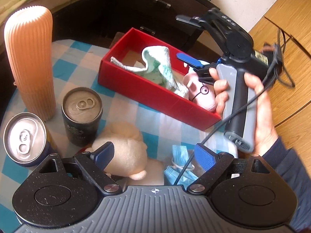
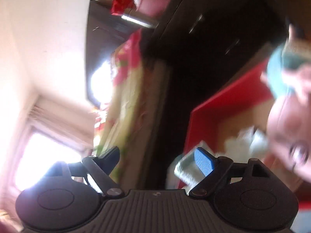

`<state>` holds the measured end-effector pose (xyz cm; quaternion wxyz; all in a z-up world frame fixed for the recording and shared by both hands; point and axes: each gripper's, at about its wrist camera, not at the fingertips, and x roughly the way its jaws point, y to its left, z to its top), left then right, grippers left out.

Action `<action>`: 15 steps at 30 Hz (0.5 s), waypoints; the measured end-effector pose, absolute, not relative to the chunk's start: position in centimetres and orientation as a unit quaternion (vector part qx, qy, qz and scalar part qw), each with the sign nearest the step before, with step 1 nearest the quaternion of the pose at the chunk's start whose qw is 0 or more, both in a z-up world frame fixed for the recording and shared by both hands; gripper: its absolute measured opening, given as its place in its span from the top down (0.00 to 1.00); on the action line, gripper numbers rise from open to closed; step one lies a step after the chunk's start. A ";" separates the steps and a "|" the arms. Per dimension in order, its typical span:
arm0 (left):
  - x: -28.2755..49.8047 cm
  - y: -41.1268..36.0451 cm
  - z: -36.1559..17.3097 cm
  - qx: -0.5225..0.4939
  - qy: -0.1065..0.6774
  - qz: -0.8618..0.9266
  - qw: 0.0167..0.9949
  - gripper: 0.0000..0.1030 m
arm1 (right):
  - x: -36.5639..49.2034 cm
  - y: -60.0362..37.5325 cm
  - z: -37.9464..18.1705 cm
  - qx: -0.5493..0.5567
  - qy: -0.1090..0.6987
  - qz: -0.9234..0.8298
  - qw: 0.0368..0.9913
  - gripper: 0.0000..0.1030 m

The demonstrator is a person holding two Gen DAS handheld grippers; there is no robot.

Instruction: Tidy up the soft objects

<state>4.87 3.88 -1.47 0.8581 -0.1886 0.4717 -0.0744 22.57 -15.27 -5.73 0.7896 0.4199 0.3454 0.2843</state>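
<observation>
A red box (image 1: 155, 95) stands on the checked cloth and holds a green-and-white towel (image 1: 157, 66) and a pink plush (image 1: 202, 93). A cream plush toy (image 1: 124, 145) lies on the cloth just under my left gripper (image 1: 154, 155), which is open with its left finger over the toy. Blue face masks (image 1: 179, 165) lie by its right finger. My right gripper (image 1: 187, 39), held by a hand (image 1: 260, 106), hovers over the box's right end, open and empty. The right wrist view is blurred: the right gripper (image 2: 157, 161) is open, beside the red box (image 2: 223, 104) and pink plush (image 2: 287, 120).
A tall ribbed peach cylinder (image 1: 29, 58), a dark can (image 1: 81, 114) and a silver-topped can (image 1: 24, 137) stand at the left on the checked tablecloth (image 1: 77, 62). A dark drawer cabinet (image 1: 155, 5) is behind the box. A wooden surface (image 1: 291, 29) lies to the right.
</observation>
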 end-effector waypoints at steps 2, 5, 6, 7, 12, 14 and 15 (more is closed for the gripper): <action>5.2 3.7 -1.7 -0.186 0.475 -0.074 0.857 0.15 | 22.7 -15.0 -5.6 0.392 0.354 0.275 0.803 0.37; 5.6 3.2 -1.6 -0.181 0.474 -0.071 0.859 0.15 | 21.1 -14.2 -4.6 0.301 0.354 0.266 0.845 0.37; 5.6 2.9 -1.5 -0.172 0.472 -0.068 0.862 0.15 | 20.4 -14.0 -4.3 0.267 0.355 0.258 0.858 0.37; 5.7 2.6 -1.4 -0.160 0.472 -0.061 0.865 0.15 | 19.8 -13.7 -4.0 0.238 0.356 0.254 0.867 0.37; 5.8 1.0 -1.7 -0.081 0.475 -0.026 0.876 0.15 | 15.4 -14.2 -3.7 0.106 0.385 0.212 0.892 0.38; 5.8 0.6 -2.1 -0.052 0.477 -0.014 0.877 0.15 | 13.3 -15.1 -3.6 0.062 0.384 0.185 0.903 0.38; 5.7 0.4 -2.2 -0.042 0.477 -0.007 0.878 0.14 | 12.7 -15.2 -3.4 0.038 0.386 0.176 0.905 0.38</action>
